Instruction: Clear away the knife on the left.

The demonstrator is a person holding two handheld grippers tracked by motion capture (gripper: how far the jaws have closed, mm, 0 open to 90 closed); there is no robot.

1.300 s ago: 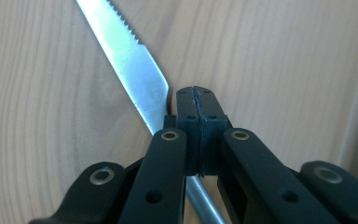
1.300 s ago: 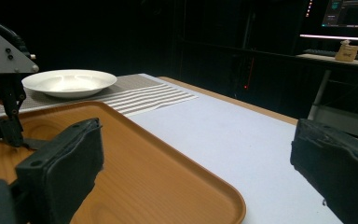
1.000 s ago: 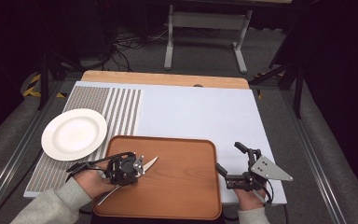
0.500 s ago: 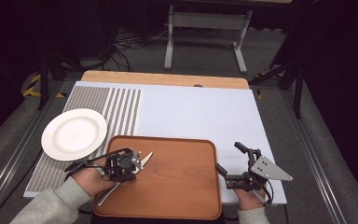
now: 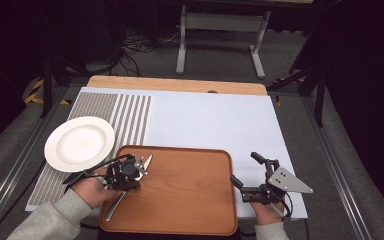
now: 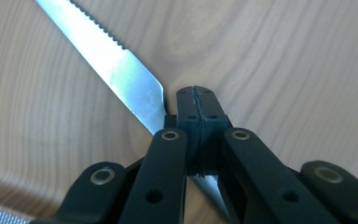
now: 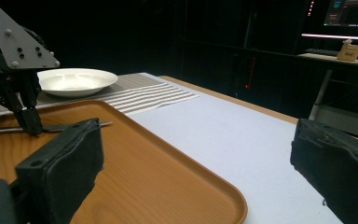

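Nudged the knife [image 5: 146,162] blade slightly toward the tray [image 5: 190,200]'s far-left corner with the left gripper [image 5: 139,168], tongs shut narrow over it by the tray's left edge; lift judged imminent. Held the right gripper [image 5: 243,167] wide off the tray's right edge. Could not tell pinch from mere press; mid-blade hidden beneath jaws.
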